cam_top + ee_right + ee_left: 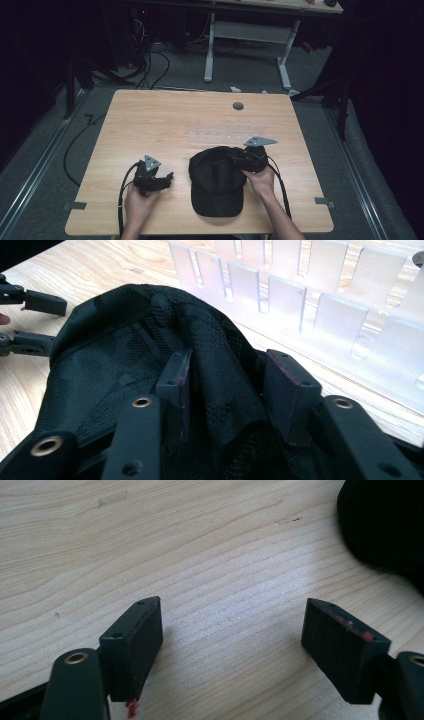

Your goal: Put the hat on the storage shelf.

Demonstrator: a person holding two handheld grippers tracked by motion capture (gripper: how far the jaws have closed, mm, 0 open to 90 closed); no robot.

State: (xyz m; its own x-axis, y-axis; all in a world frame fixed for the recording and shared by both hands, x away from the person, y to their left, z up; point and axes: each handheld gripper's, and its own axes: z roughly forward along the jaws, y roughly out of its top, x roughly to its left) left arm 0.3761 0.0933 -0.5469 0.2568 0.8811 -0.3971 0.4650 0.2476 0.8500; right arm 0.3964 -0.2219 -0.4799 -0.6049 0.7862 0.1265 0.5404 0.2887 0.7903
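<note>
Wooden table (150,120): right gripper (230,390) pinches cap (217,185) mesh loosely, risking slippage; left gripper (232,645) gapes empty.

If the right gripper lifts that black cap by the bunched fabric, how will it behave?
The black cap will probably sag: its mesh crown folds into a ridge between the right gripper's jaws. It looks light for its size. The brim lies flat and likely stays stiffer, hanging down. Rolling seems unlikely.
</note>
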